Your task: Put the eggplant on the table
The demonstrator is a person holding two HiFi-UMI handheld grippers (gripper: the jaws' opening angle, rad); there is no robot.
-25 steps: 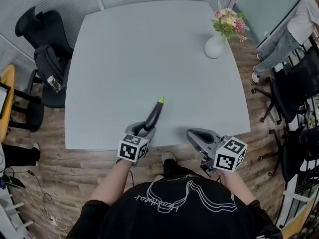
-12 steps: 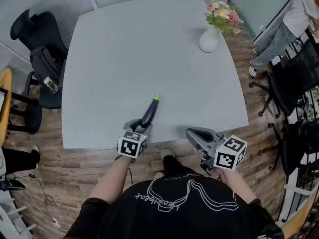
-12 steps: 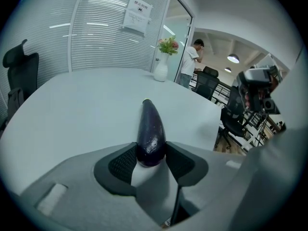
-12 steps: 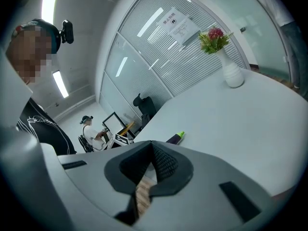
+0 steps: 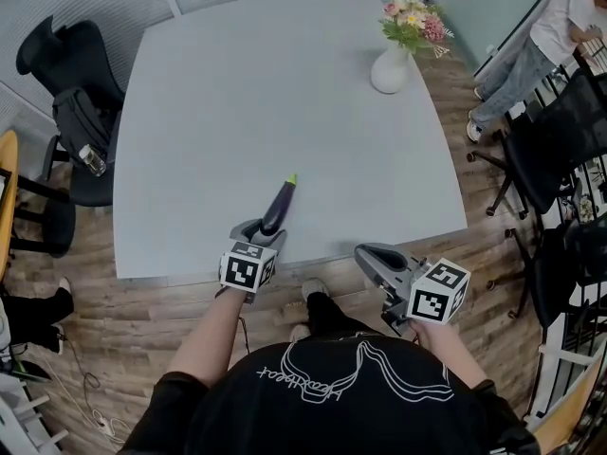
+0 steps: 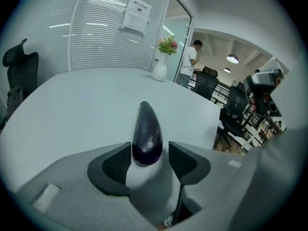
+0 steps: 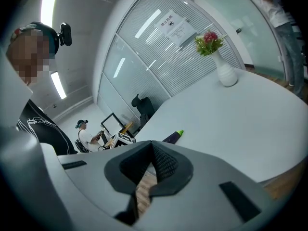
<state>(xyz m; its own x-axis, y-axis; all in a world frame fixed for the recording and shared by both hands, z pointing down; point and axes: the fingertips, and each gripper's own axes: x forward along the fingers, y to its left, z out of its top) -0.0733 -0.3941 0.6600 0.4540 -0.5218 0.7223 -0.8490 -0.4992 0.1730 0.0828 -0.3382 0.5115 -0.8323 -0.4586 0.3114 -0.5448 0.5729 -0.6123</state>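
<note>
A dark purple eggplant (image 5: 276, 207) with a green stem lies on the pale grey table (image 5: 285, 83) near its front edge, stem pointing away from me. My left gripper (image 5: 258, 231) is at its blunt end. In the left gripper view the eggplant (image 6: 147, 134) sits between the jaws, which are opening; a gap shows at the right pad (image 6: 184, 160). My right gripper (image 5: 368, 254) hovers off the table's front edge, shut with nothing in it. The right gripper view shows its pads (image 7: 163, 163) meeting and the eggplant (image 7: 172, 137) beyond them.
A white vase of flowers (image 5: 391, 69) stands at the table's far right corner. A black office chair (image 5: 66, 64) is at the left, and more black chairs (image 5: 560, 150) and a standing person (image 5: 531, 55) are at the right. The floor is wood.
The head view has shifted slightly. The left gripper stays at the eggplant's blunt end and the eggplant still lies in the same place on the table. The right gripper has barely moved.
</note>
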